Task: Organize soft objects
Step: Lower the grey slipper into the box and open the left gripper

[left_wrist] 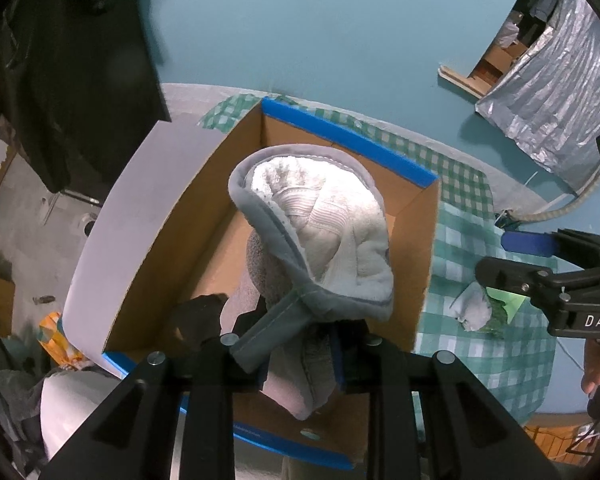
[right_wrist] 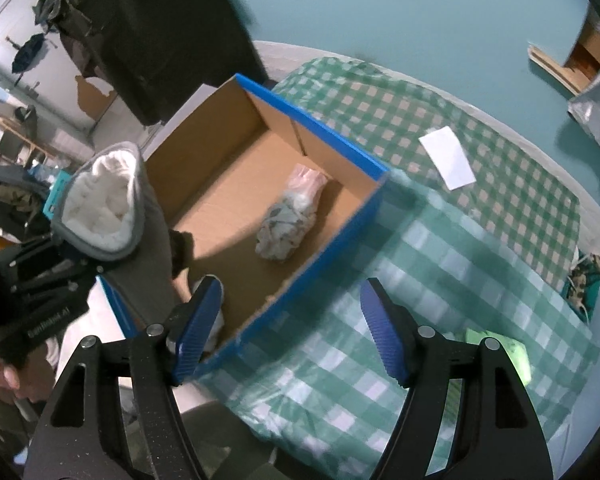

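Observation:
A grey slipper (left_wrist: 312, 240) with a white fleece lining hangs over the open cardboard box (left_wrist: 348, 140), which has blue outer walls. My left gripper (left_wrist: 300, 360) is shut on the slipper's grey lower part. The right wrist view shows the same slipper (right_wrist: 104, 208) at the box's (right_wrist: 312, 120) left side, with the left gripper (right_wrist: 52, 280) under it. A rolled pale cloth bundle (right_wrist: 288, 220) lies on the box floor. My right gripper (right_wrist: 290, 300) is open and empty over the box's near corner and the checked cloth. The left wrist view shows this right gripper (left_wrist: 500, 258) to the right of the box.
The box stands on a round table under a green checked cloth (right_wrist: 420, 260). A white paper slip (right_wrist: 446, 158) lies beyond the box. A small white rag (left_wrist: 472, 308) and a bright green item (right_wrist: 500, 344) lie near the right gripper. Dark clothing (left_wrist: 80, 60) hangs at the left.

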Demonstrator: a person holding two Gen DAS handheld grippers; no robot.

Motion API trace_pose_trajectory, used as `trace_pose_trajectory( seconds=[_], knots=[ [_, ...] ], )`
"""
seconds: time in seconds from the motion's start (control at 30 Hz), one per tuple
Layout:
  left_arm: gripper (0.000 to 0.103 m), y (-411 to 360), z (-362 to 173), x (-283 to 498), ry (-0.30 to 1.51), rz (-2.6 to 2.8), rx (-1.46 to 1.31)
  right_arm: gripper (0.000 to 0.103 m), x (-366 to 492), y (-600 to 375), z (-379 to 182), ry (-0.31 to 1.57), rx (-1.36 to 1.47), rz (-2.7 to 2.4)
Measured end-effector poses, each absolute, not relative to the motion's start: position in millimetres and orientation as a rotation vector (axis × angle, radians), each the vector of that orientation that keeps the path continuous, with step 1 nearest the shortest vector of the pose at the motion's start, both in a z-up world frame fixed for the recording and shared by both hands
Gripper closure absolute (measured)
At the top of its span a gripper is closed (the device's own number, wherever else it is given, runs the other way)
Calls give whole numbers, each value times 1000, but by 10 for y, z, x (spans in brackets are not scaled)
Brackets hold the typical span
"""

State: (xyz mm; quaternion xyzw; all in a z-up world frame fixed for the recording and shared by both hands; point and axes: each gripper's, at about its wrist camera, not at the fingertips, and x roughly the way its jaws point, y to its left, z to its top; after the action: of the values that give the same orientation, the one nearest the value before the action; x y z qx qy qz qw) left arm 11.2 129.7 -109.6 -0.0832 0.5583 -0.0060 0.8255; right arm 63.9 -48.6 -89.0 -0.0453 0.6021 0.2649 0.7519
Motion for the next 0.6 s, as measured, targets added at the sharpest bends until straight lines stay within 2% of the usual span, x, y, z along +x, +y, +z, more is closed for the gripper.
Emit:
trace_pose_trajectory(
  seconds=[0.23, 0.53, 0.6],
  knots=[
    [78, 1139, -978, 116, 1175, -43, -158, 30, 561, -947, -782, 1299, -100, 513],
    [71, 740, -914, 178, 1190, -115, -132, 28, 578, -1711, -834, 1307, -48, 381],
    [67, 634, -898, 191, 1192, -125, -117, 28, 576, -1864, -858, 1309, -43, 355]
  ],
)
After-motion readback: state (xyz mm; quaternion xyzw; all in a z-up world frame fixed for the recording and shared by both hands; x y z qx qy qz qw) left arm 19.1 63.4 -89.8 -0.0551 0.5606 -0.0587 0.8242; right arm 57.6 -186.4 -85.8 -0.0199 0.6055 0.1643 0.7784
